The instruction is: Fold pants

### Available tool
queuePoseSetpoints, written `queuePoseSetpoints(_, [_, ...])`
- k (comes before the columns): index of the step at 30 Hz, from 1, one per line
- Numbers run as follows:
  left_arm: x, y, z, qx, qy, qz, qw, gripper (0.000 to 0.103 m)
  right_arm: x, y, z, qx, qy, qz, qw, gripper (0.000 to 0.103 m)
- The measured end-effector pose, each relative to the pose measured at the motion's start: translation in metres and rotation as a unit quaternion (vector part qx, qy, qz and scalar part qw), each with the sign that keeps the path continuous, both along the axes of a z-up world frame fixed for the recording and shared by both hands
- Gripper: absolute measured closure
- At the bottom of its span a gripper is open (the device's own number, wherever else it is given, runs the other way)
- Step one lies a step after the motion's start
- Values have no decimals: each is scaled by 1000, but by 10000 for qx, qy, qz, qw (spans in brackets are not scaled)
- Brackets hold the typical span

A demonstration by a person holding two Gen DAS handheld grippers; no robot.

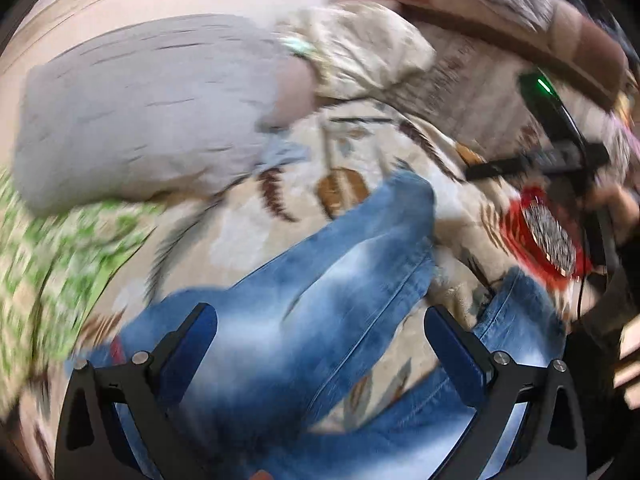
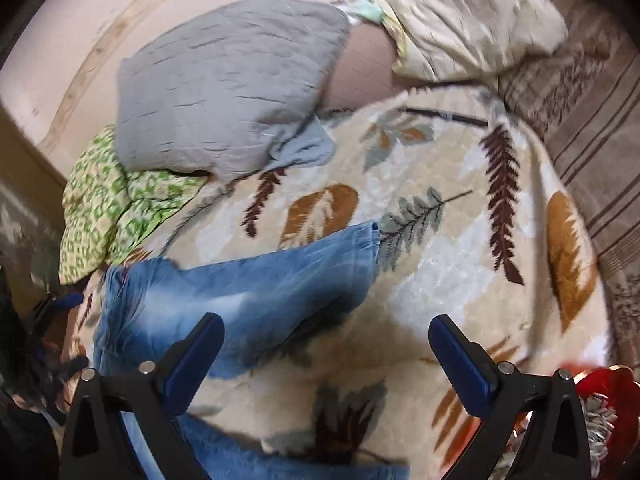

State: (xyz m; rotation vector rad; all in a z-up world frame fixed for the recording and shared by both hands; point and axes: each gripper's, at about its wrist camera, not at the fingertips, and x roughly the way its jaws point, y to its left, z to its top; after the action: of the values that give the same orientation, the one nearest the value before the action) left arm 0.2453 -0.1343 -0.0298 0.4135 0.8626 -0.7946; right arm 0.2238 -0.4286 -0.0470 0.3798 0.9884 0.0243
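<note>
Blue jeans (image 2: 240, 296) lie unfolded, legs spread, on leaf-print blanket (image 2: 440, 272). Left tongs (image 1: 320, 332) and right tongs (image 2: 326, 340) both wide, empty, above fabric. Best: align legs together before folding.

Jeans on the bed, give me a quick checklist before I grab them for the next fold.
1. Left gripper open: ok.
2. Right gripper open: ok.
3. Jeans held by neither gripper: ok.
4. Jeans lying flat: not ok, the legs are rumpled and spread apart.
5. Gray pillow and green cloth off the jeans: the pillow ok; the cloth cannot tell, it lies close to one end.
6. Left view sharp enough to aim: not ok, blurred.
</note>
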Motion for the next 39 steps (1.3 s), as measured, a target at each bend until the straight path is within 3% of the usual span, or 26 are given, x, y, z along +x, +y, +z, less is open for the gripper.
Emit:
queuePoseSetpoints(6, [-14, -64, -38, 695, -351, -1064, 9913, 0, 40, -6, -24, 142, 286, 135, 9994, 5])
queuePoseSetpoints(8, [-19, -77, -52, 994, -479, -1326, 9850, 0, 52, -4, -34, 146, 412, 198, 9988, 11])
queuePoseSetpoints(12, [-25, -87, -82, 1481, -324, -1772, 9724, 4, 69, -4, -56, 235, 636, 273, 9973, 26])
queuePoseSetpoints(14, [-22, -89, -95, 1739, -362, -1762, 9682, 24, 76, 0, -67, 310, 743, 345, 9962, 36])
queuePoseSetpoints(16, [-13, -90, -105, 1949, -243, -1550, 9682, 82, 81, 4, -75, 264, 838, 405, 9953, 63])
queuePoseSetpoints(17, [-9, -90, -107, 1973, -138, -1468, 9692, 96, 83, 6, -78, 278, 837, 440, 9951, 71])
queuePoseSetpoints(18, [-7, -88, -107, 1914, -78, -1397, 9715, 100, 84, 8, -79, 333, 791, 473, 9952, 78])
queuePoseSetpoints(21, [-11, -85, -92, 1644, -313, -1391, 9760, 100, 82, 14, -68, 205, 518, 603, 9966, 86])
queuePoseSetpoints(25, [-8, -88, -51, 994, -630, -1025, 9877, 100, 84, 12, -21, -193, 38, 583, 9981, 87])
queuePoseSetpoints(27, [-5, -97, -37, 824, -715, -940, 9896, 100, 85, 3, 0, -272, -72, 481, 9984, 87])
queuePoseSetpoints(30, [-1, -117, -38, 791, -710, -850, 9907, 100, 91, -12, 22, -620, 97, 277, 9976, 87])
queuePoseSetpoints(33, [3, -140, -61, 1050, -523, -745, 9903, 99, 98, -22, 14, -942, 528, 37, 9941, 86])
queuePoseSetpoints(35, [6, -149, -84, 1464, -467, -606, 9863, 97, 102, -26, -10, -1075, 1022, -40, 9889, 71])
queuePoseSetpoints(36, [7, -151, -96, 1619, -314, -557, 9847, 87, 101, -29, -20, -1232, 1218, -138, 9848, 42])
queuePoseSetpoints(37, [7, -151, -103, 1698, -211, -547, 9837, 50, 97, -31, -24, -1376, 1249, -211, 9824, 17])
queuePoseSetpoints(39, [3, -145, -105, 1768, -348, -360, 9830, 10, 85, -34, -20, -1473, 1036, -298, 9832, 15])
